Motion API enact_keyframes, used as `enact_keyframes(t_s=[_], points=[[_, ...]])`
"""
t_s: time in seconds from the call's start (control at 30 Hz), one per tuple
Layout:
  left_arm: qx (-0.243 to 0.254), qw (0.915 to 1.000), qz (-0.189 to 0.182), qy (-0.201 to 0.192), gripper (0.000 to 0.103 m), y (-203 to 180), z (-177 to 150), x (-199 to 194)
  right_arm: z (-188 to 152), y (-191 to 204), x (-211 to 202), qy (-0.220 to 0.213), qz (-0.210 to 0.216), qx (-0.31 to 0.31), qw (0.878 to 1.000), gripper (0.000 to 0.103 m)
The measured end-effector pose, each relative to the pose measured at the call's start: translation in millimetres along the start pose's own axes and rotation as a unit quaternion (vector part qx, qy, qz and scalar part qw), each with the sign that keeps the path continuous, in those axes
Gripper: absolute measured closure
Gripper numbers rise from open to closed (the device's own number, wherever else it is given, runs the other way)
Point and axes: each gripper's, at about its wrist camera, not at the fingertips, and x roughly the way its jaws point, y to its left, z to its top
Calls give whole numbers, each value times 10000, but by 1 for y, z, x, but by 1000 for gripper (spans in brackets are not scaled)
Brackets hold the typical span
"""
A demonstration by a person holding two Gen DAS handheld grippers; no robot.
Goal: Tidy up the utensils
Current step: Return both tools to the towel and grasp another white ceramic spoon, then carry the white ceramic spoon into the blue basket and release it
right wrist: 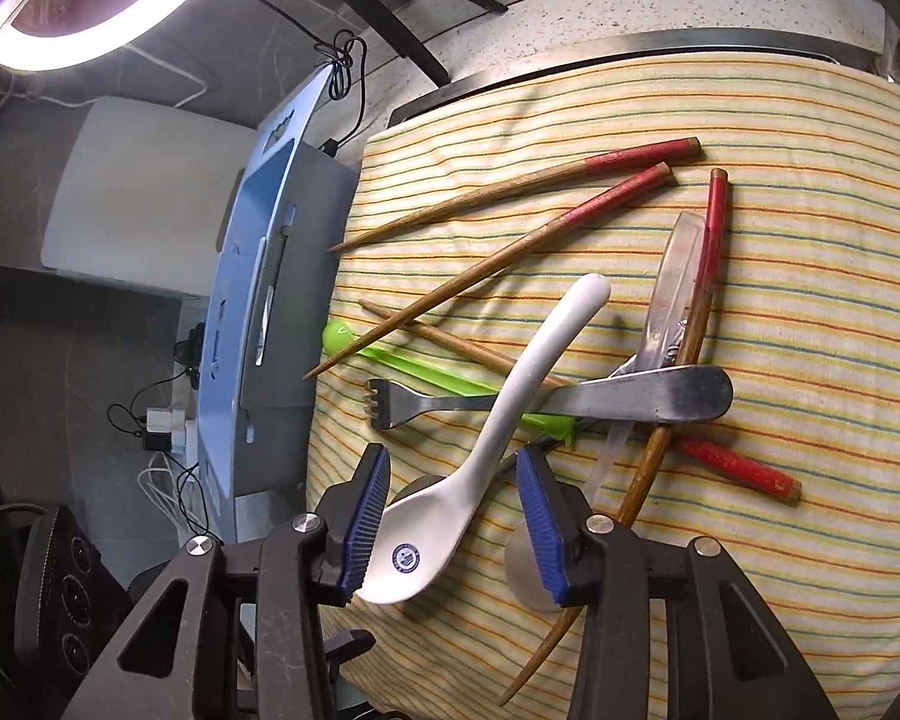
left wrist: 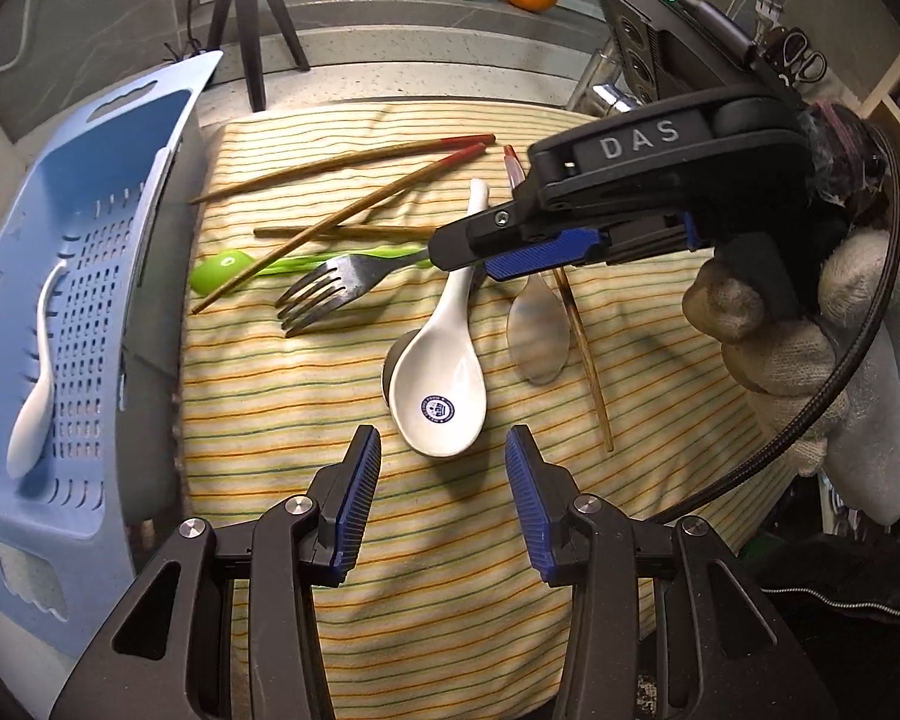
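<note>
Utensils scattered on striped cloth (left wrist: 450,570), blue basket (left wrist: 90,276) leftward.
Left gripper (left wrist: 443,501) hangs apart, empty, just short of the white ceramic spoon (left wrist: 444,384); right gripper (right wrist: 453,525) straddles its neck, fingers apart, seemingly poised to lift it basketward.

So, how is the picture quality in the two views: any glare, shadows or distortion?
Left wrist view: sharp, evenly lit, though the fisheye bends the blue basket and cloth stripes; the fork casts a soft shadow. Right wrist view: a ring light blows out white at top left, the left side stays dim, and the striped cloth bulges.
</note>
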Motion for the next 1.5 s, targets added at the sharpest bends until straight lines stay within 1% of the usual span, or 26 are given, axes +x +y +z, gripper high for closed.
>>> enact_keyframes(t_s=[0.23,0.53,0.6,0.67,0.77,0.8,0.87,0.93,1.17,1.5], points=[[125,9999,65,38,61,-6,4,10,5,2,9,44,-18,8,10000,69],[113,9999,100,36,62,-8,4,18,5,5,17,77,-112,-33,9999,75],[125,9998,121,43,62,-7,6,21,5,6,18,98,-155,-41,9998,77],[133,9998,134,45,62,-7,5,22,6,6,21,128,-192,-18,9997,82],[110,9998,122,70,65,-8,4,22,6,5,24,171,-230,7,9996,87],[91,9999,119,79,68,-7,3,23,6,5,25,180,-234,12,9996,88],[53,9999,111,85,68,-5,3,24,6,5,25,196,-237,34,9995,91],[2,10000,50,79,68,-3,3,24,6,4,25,197,-209,73,9996,91],[-29,10000,11,-7,69,-2,2,18,3,0,21,155,-59,198,9997,91],[2,9997,-1,-234,69,-7,-7,-10,0,10,7,36,187,239,9995,92]])
